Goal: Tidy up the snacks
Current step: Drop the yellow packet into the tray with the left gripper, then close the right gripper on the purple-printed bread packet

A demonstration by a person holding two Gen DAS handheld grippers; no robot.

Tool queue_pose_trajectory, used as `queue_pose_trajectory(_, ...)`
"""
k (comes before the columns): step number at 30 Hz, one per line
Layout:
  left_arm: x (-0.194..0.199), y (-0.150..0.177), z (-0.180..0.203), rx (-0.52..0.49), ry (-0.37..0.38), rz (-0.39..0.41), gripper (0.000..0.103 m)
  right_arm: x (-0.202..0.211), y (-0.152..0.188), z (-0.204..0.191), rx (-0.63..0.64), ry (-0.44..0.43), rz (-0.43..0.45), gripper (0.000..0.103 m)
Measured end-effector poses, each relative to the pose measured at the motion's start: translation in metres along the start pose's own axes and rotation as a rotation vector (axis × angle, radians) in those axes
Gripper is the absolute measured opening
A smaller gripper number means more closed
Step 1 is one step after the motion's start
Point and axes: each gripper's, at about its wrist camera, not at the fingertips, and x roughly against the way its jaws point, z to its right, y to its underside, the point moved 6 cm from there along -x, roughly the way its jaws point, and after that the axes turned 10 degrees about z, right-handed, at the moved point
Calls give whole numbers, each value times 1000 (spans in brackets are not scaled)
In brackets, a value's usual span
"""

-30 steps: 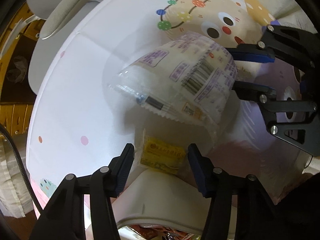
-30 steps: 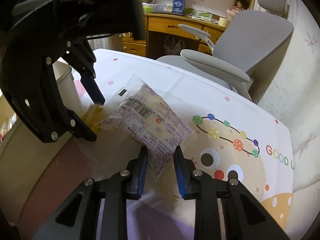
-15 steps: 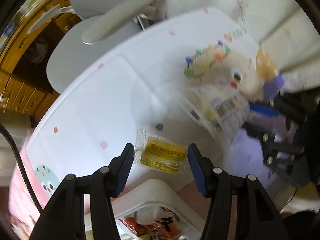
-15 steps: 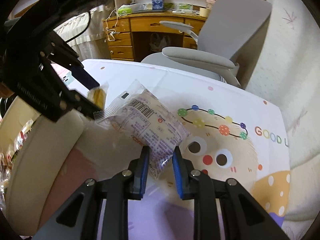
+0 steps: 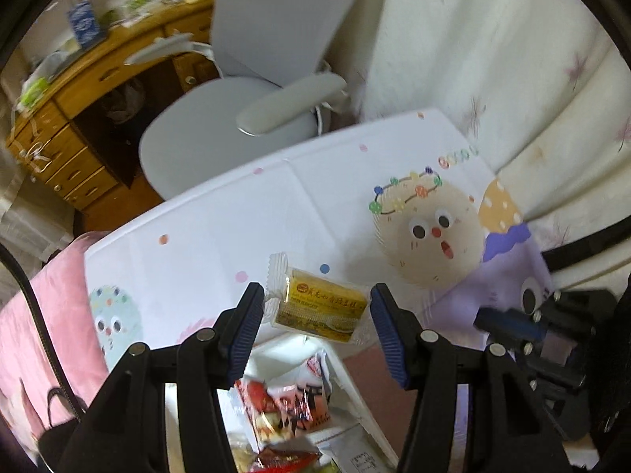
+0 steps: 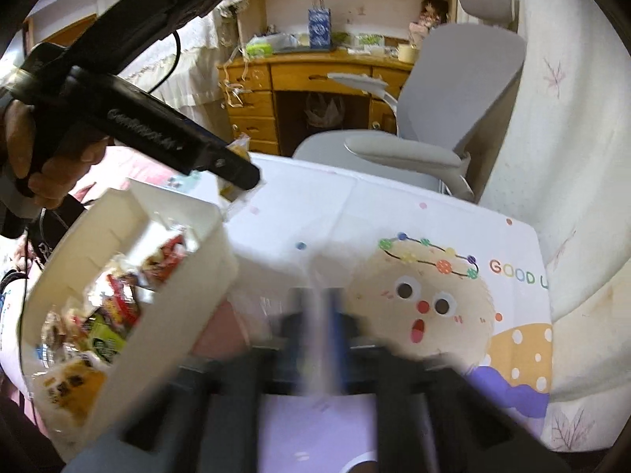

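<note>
Currently left gripper (image 5: pixel 317 325) pinches a yellow snack packet (image 5: pixel 320 310) above the white bin (image 6: pixel 118 307); right gripper (image 6: pixel 321 315) blurred, pressed together.

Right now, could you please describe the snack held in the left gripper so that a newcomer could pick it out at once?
Start at the table with the cartoon-printed cloth and find the white snack bin at its near edge. Above the bin's rim, the left gripper holds a small yellow cake packet. It is a single flat yellow block in clear wrap, unlike the red-printed packets inside the bin.
</note>
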Motion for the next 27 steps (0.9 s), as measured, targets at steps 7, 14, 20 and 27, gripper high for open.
queue_pose_trajectory(7, 55, 30, -18, 122, -9, 102, 55, 14, 4, -38, 28, -22, -24, 0)
queue_pose_trajectory(14, 100, 88, -40, 212, -16, 116, 56, 23, 27, -51, -84, -15, -109, 10)
queue_pose_trajectory(20, 119, 136, -53, 263, -12, 102, 56, 22, 55, -54, -84, 32, -181, 55)
queue_pose_trajectory(27, 126, 182, -66, 310, -9, 62, 56, 6, 86, -54, -26, 68, -313, 77)
